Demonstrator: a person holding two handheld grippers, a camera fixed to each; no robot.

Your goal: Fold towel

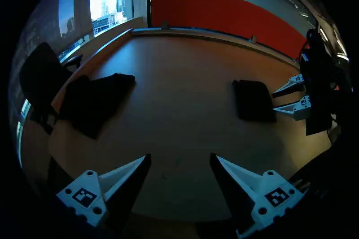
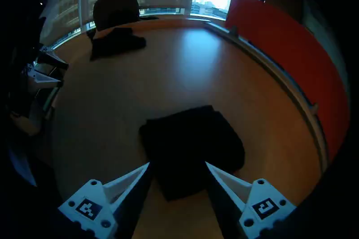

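2 dark towels lie on the wooden tabletop point(image 1: 179, 82). At the left of the left gripper view we see a crumpled towel point(image 1: 96, 100) heaped near the tabletop's edge, just beside a chair point(image 1: 38, 82). Our left claw point(image 1: 179, 160) hangs over bare wood, its fingers spread wide with nothing between them. The heap lies ahead and to its left, well apart. Further right, a folded towel point(image 1: 253, 100) rests flat as a compact rectangle. Our right claw point(image 1: 273, 102) points at its edge, likewise spread and holding nothing.

In the right gripper view, the left claw point(image 2: 64, 75) sits at the far left and the crumpled towel point(image 2: 116, 41) lies beyond it. The folded towel point(image 2: 193, 145) lies directly ahead of the right claw point(image 2: 177, 163), its long axis running away from us. We cannot tell whether the fingertips touch the cloth.

We judge the folded towel done and the heap next, with the left claw nearer to it.
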